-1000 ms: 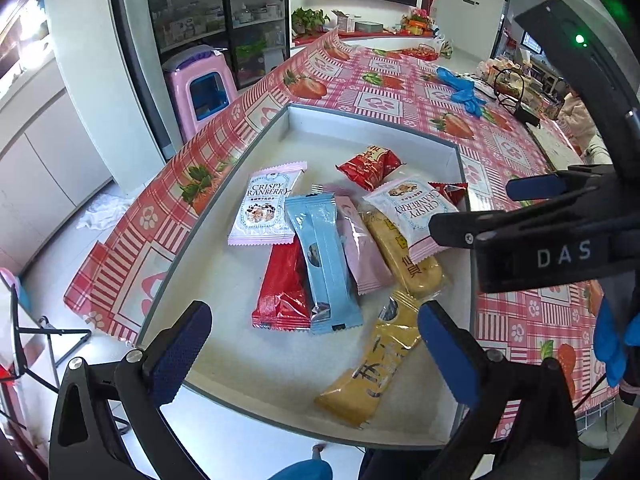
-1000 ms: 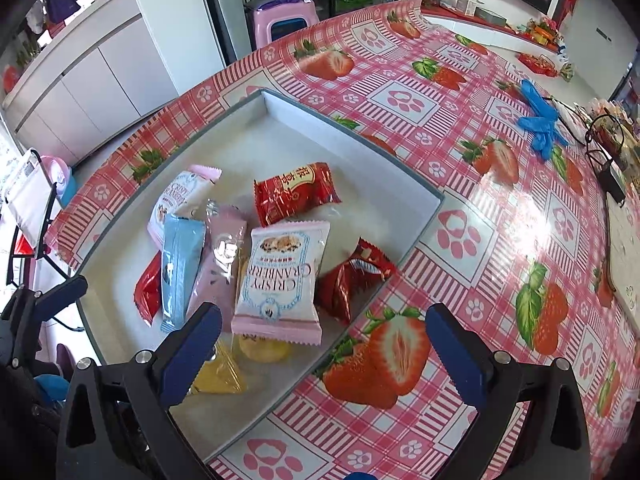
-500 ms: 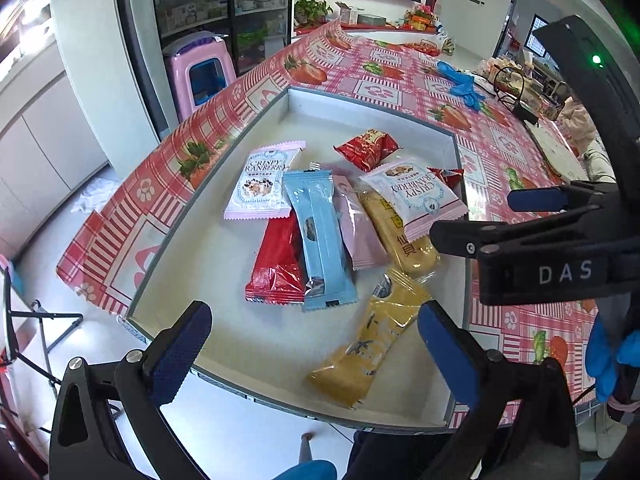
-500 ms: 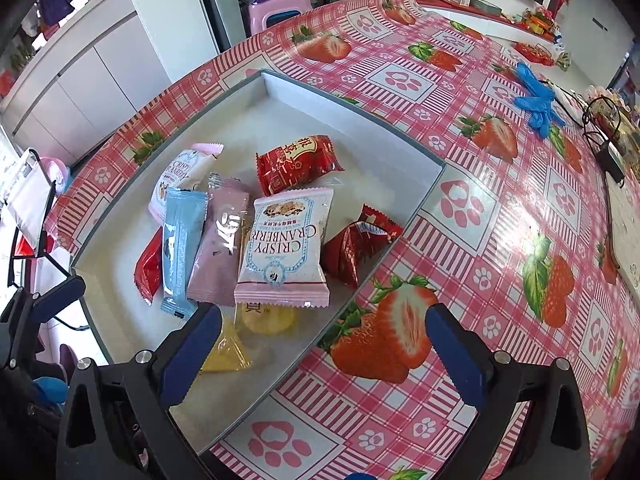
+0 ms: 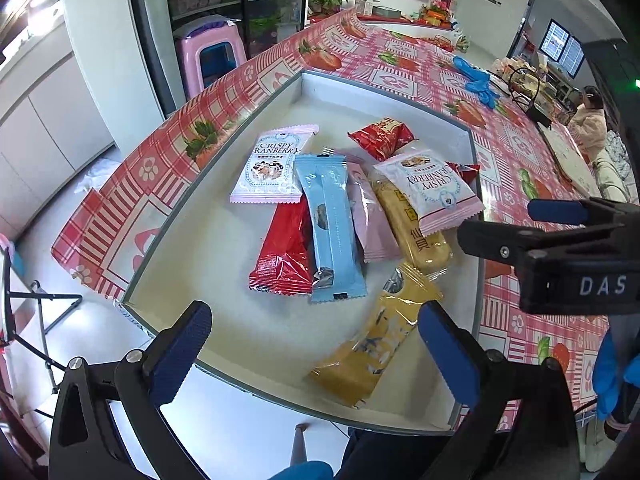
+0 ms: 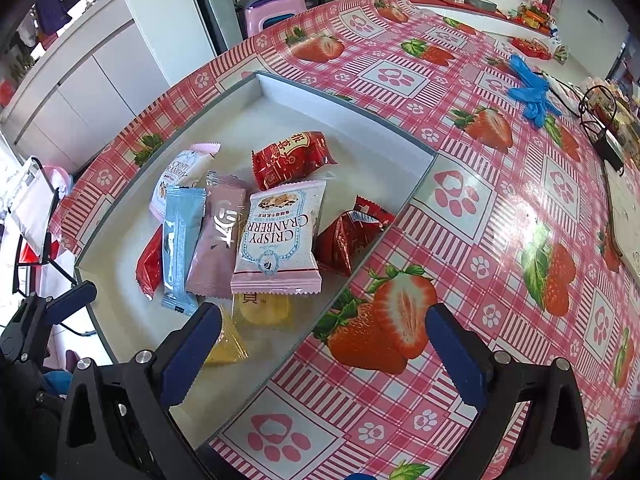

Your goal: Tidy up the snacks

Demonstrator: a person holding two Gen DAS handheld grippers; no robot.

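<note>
A: Big picture first: the counter (image 6: 500, 200) in its strawberry cloth, carrying a shallow white tray (image 5: 400, 100).

B: And the snacks are heaped in that tray: a blue packet (image 5: 334, 228) lying over a red one (image 5: 284, 256), a yellow bar (image 5: 376, 340) nearest us.

A: Left tool (image 5: 316, 354) spread wide above the tray's near edge, empty.

B: Right tool (image 6: 324, 354) wide too, gripping nothing.

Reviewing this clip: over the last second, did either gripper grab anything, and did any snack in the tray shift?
Nothing was grabbed or released. Both the left gripper and right gripper are still open and empty, and both drew back slightly from the tray, so the snacks sit a little farther off in each view. The blue packet and the rest of the pile lie as before.
</note>
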